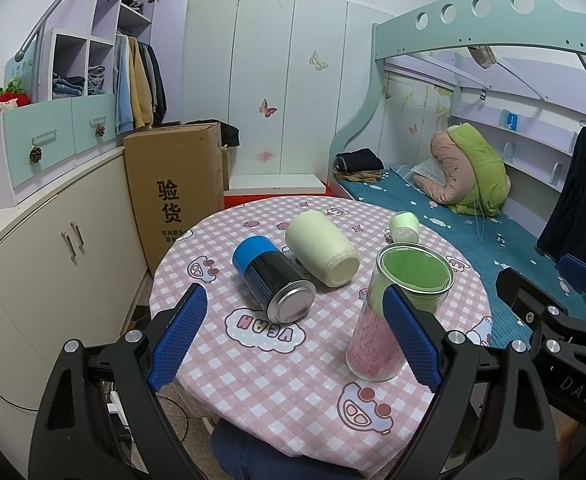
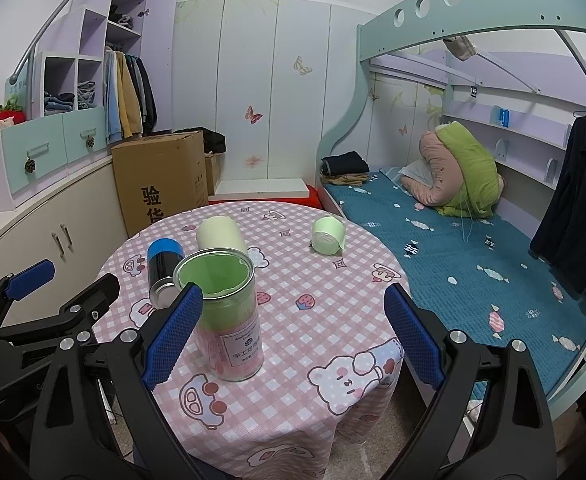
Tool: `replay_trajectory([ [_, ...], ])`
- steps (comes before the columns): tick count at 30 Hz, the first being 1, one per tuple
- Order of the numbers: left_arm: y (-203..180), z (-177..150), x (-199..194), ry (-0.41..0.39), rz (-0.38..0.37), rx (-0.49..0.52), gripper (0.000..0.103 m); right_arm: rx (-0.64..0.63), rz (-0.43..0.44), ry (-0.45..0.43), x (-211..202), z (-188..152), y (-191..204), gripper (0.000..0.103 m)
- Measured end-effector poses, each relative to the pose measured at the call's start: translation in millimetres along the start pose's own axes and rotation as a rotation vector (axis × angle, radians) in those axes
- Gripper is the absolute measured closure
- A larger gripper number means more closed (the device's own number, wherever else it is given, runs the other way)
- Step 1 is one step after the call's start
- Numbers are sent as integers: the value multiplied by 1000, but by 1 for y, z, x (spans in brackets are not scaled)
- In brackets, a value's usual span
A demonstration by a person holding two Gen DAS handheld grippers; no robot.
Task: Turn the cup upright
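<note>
Both tongs spread, holding nothing: left gripper (image 1: 295, 336), right gripper (image 2: 293, 334). Cream cup (image 1: 320, 251) lying sideways on table (image 1: 293, 392); likely light, rigid, smooth — gripping mid-body advisable.

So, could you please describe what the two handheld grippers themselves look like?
Both match: the left gripper and right gripper have glossy black plastic linkage arms joined by silver bolts, each carrying two fingers with blue textured pads. The right gripper's body bears white "DAS" lettering. No sleeves or cables on them show.

Clear glass cup (image 1: 393, 312) – glossy; tablecloth (image 1: 293, 392) – matt, woven.
</note>
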State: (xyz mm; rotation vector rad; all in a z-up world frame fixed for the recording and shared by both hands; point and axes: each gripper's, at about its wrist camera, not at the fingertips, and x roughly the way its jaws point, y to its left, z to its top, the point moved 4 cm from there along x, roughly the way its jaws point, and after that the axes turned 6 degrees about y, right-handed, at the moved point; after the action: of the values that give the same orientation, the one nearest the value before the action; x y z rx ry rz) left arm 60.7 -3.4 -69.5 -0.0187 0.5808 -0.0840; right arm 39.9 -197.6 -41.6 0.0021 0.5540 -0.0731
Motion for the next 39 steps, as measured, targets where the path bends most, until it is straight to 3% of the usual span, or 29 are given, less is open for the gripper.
replay_trajectory([
  [39, 1, 0, -3, -13, 62, 22, 16, -1, 2, 2, 1, 3, 4, 11],
])
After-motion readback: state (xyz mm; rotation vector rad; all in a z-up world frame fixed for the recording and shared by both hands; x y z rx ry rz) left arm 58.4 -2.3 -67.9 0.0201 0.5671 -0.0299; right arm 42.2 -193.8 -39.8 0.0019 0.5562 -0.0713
